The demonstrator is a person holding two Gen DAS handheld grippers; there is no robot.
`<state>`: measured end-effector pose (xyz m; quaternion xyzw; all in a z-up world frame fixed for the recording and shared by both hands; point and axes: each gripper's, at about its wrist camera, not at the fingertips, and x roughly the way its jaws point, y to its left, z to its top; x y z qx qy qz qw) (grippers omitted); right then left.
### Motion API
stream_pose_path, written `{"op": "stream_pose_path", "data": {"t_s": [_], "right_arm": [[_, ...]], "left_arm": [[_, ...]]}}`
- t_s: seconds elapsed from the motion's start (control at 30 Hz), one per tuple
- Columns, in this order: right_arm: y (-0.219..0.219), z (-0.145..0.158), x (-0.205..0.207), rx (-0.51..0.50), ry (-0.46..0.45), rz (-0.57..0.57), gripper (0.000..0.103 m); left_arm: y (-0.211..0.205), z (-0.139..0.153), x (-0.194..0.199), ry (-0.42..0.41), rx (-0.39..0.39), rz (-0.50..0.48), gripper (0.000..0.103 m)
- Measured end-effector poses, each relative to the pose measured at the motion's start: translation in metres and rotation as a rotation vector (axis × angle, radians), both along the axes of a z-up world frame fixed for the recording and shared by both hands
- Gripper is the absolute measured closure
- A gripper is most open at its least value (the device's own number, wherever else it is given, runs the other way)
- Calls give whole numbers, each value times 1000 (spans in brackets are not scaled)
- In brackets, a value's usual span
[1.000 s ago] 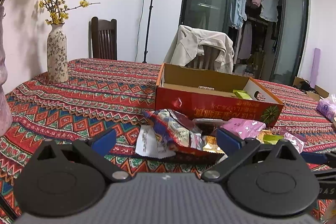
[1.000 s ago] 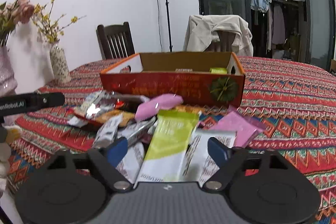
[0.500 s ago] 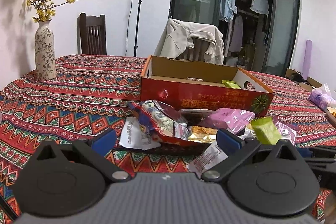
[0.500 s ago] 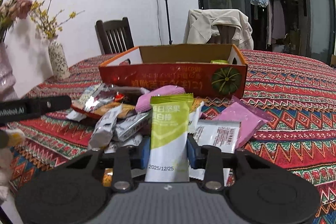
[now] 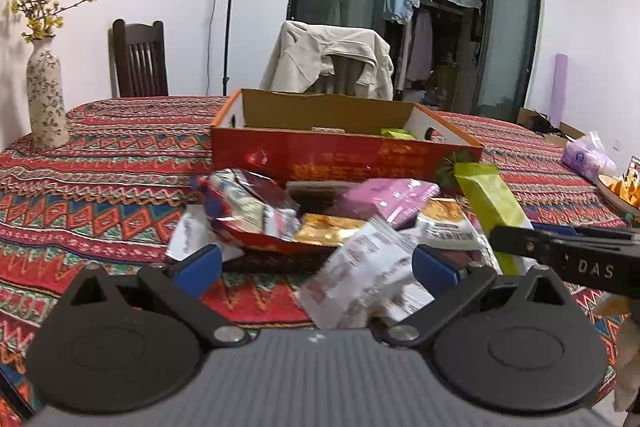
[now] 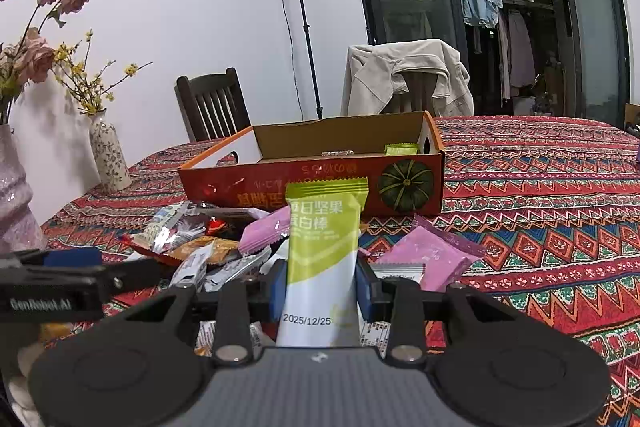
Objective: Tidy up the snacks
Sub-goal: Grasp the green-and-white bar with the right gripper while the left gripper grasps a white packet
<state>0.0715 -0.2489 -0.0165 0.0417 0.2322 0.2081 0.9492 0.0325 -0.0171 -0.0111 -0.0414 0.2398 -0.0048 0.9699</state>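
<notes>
My right gripper [image 6: 321, 291] is shut on a green-and-white snack bar packet [image 6: 324, 247], which stands upright above the snack pile [image 6: 224, 251]. In the left wrist view the same packet [image 5: 488, 203] tilts up from the right gripper [image 5: 560, 255] at the right. An open red cardboard box [image 5: 344, 159] [image 6: 320, 183] sits behind the pile and holds a small green packet [image 6: 401, 149]. My left gripper [image 5: 316, 269] is open and low over the pile's near edge. A blurred white packet [image 5: 360, 283] lies between its fingers, ungripped. The left gripper's side [image 6: 72, 267] shows at the left of the right wrist view.
A patterned red tablecloth [image 5: 100, 195] covers the table. A flower vase [image 5: 46, 99] stands at the far left and two chairs behind, one draped with a beige jacket [image 5: 332, 59]. At the right edge are a purple tissue pack [image 5: 584, 157] and a plate of chips [image 5: 624, 187].
The right gripper closed on the green-and-white packet and raised it off the pile. The left gripper moved in toward the pile, and a white packet now lies between its fingers.
</notes>
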Motion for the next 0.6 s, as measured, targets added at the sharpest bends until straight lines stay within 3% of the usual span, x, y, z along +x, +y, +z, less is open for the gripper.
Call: {"op": "stream_pose_path", "data": {"t_s": [0.17,0.33,0.6], "right_arm": [[-4,-4,1,13,3,8,68],[-8,-6,2,29,3,14,68],[-14,-9,2,47,3,25,68]], "left_arm": [[-21,-6,-1,-1,42,-30,0],[-32,-14,9,5,73,7,0],[-18,-14,14,-19,15,88,0]]}}
